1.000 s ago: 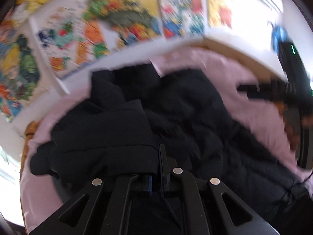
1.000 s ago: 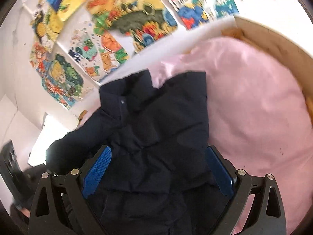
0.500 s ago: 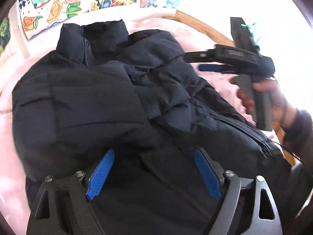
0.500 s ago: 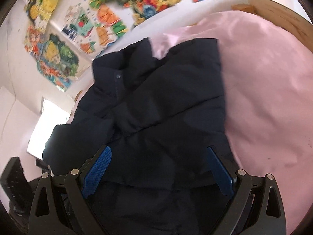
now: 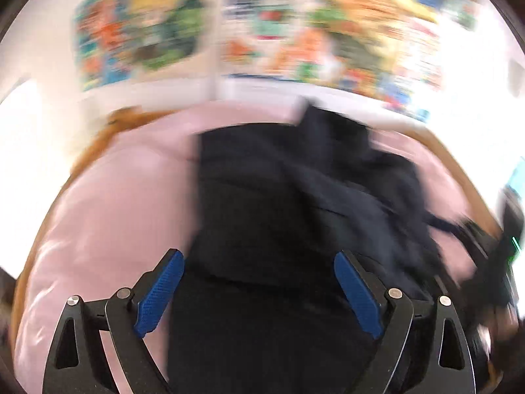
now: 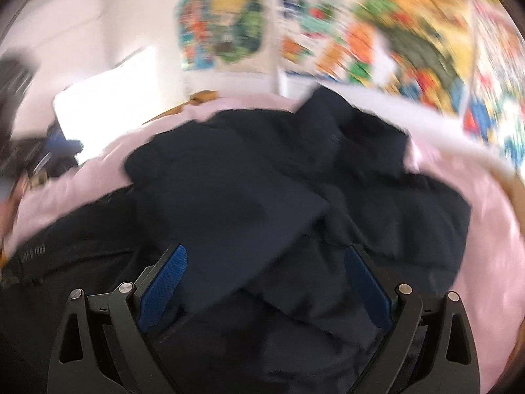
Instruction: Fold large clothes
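A dark navy padded jacket (image 6: pixel 262 203) lies crumpled on a pink bedsheet (image 5: pixel 108 216), one flap folded over its middle and its collar toward the wall. The left gripper (image 5: pixel 259 290) hovers over the jacket's lower part with its blue-padded fingers (image 5: pixel 160 292) spread wide, gripping nothing. The right gripper (image 6: pixel 265 292) is likewise wide apart above the cloth, empty. Colourful posters (image 6: pixel 410 29) cover the white wall behind, heavily blurred. A wooden bed frame (image 5: pixel 95 144) edges the sheet. At the left view's right border the other gripper shows only as a dark smear.
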Tool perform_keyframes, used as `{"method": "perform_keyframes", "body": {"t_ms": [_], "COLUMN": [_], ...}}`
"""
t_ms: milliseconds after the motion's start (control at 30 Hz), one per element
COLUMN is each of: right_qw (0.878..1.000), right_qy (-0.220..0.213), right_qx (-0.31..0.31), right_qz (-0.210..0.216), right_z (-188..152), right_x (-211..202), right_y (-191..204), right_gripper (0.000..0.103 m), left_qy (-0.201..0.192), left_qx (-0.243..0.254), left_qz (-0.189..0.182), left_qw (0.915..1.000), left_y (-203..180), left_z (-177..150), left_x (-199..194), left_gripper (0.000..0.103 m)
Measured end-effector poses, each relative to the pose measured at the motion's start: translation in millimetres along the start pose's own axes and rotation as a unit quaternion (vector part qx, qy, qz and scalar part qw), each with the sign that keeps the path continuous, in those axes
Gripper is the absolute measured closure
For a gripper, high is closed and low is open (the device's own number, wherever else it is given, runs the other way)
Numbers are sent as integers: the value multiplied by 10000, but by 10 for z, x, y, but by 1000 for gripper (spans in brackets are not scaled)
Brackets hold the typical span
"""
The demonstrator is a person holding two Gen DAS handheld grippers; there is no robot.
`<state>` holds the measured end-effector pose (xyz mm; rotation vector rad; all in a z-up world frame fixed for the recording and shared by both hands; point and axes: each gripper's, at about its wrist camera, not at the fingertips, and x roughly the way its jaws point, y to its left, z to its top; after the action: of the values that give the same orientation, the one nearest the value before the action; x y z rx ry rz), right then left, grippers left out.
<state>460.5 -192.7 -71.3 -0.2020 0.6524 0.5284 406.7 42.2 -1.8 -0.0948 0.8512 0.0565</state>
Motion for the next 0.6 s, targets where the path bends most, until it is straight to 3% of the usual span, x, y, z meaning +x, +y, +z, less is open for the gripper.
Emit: {"method": "perform_keyframes", "body": {"t_ms": [33, 100, 167, 267, 333, 400, 467, 600], "right_qw": [9998, 9972, 9928, 9864, 9834, 9832, 9871, 9878], "right_qy": [-67, -159, -111, -154, -178, -144, -235, -639], "right_qx": [-205, -719, -1126, -1538, -1649, -1587, -1306, -790], "right_qz": [-1, -123, -395, -551, -733, -887, -894, -1177], "right_z": [20, 71, 143, 195, 233, 252, 258, 253], "right_x": [-10, 7, 96, 150, 182, 168, 100, -229], "right_y": [109, 384, 629, 895, 985, 965, 871, 523], "right_gripper": [8, 8, 8, 11, 30, 65, 85, 93], "left_qy": [61, 164, 332, 574, 622, 607, 569, 466], "left_qx": [-393, -912, -1328, -1560, -1593, -1582, -1530, -1325], "left_qz": [349, 530, 535, 481, 487, 484, 446, 442], "left_qw": [9986, 9943, 9891, 9849, 9841, 9843, 9856, 9891], "left_y": [144, 339, 500, 627, 656, 630, 561, 497], "left_z": [32, 23, -27, -87, -97, -99, -118, -71], "left_x": [63, 149, 252, 388, 419, 436, 431, 391], "left_gripper": [10, 10, 10, 10, 10, 10, 10, 10]}}
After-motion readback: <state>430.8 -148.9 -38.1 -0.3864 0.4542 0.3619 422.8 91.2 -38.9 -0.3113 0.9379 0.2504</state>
